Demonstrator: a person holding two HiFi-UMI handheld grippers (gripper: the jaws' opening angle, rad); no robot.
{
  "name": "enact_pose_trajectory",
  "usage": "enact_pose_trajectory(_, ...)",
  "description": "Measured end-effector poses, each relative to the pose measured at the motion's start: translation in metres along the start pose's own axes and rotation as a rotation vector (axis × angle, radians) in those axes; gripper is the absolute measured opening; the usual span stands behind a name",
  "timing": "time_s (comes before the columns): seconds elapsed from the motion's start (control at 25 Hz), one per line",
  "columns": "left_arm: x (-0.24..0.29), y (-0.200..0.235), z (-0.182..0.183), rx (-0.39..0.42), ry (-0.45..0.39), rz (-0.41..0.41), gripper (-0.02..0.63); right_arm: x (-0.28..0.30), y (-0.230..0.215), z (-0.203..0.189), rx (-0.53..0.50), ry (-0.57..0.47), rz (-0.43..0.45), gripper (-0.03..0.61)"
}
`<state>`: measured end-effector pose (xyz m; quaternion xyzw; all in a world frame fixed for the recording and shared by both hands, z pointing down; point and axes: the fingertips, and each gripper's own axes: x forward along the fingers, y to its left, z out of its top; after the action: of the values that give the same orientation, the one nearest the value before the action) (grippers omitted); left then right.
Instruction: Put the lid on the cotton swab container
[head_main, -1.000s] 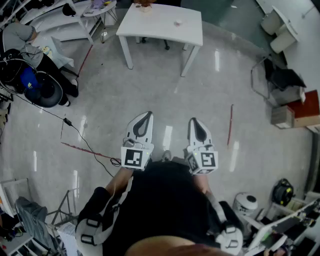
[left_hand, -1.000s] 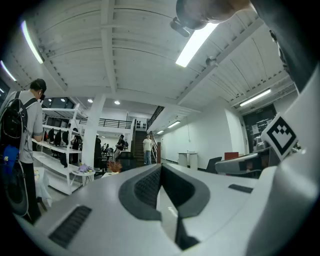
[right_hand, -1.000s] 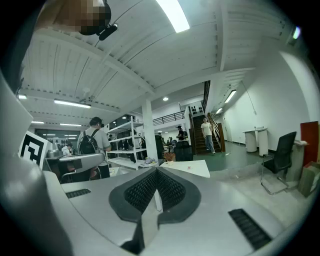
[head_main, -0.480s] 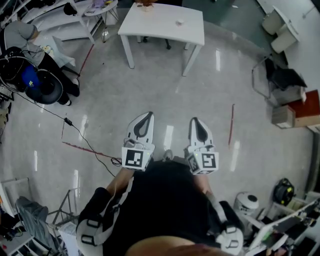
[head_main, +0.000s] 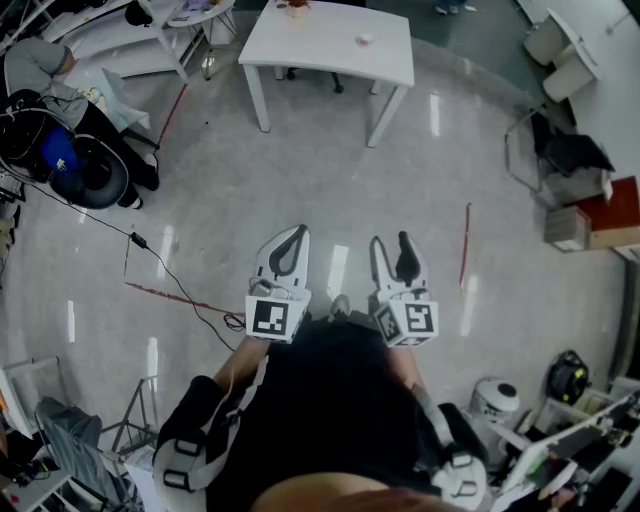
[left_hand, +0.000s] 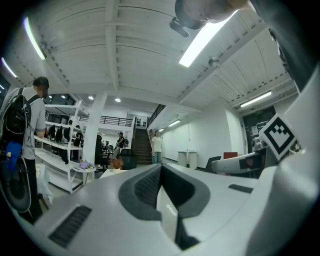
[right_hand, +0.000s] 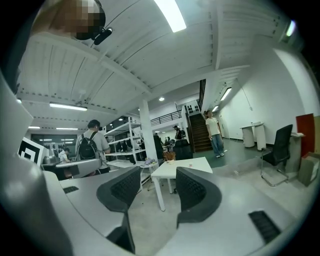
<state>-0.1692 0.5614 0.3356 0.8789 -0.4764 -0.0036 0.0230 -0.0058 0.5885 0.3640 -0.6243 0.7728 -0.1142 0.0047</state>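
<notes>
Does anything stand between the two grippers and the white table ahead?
Nothing visible does. Bare floor lies between the left gripper, the right gripper, whose empty jaws have just been opening, and the white table. The small item on it is too small to identify. The cable lies off to the left.

The white left tool (head_main: 296, 232) and right tool (head_main: 391, 241) bear black-and-white square markers (head_main: 271, 318); the table (head_main: 320, 45) is white.

I held my left claw (head_main: 292, 238) level in front of me, jaws together and empty. Beside it, my right claw (head_main: 391, 250) had just been opening, jaws apart with nothing between them.
</notes>
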Motion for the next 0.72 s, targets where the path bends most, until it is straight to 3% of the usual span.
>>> enact_pose_trajectory(0.24, -0.006, 0.023, -0.01, -0.003, -0.005, -0.032, 0.002, 0.009, 0.022, -0.012, 0.013, 0.005, -0.024, 0.206)
enact_pose_trajectory(0.44, -0.002, 0.034, -0.027, -0.016, 0.045, -0.07, 0.002, 0.019, 0.031, -0.016, 0.018, 0.01, -0.045, 0.206)
enact_pose_trajectory(0.72, 0.033, 0.046, -0.031, -0.021, 0.061, -0.065, 0.002, 0.052, 0.01, -0.012, 0.025, 0.02, -0.049, 0.206)
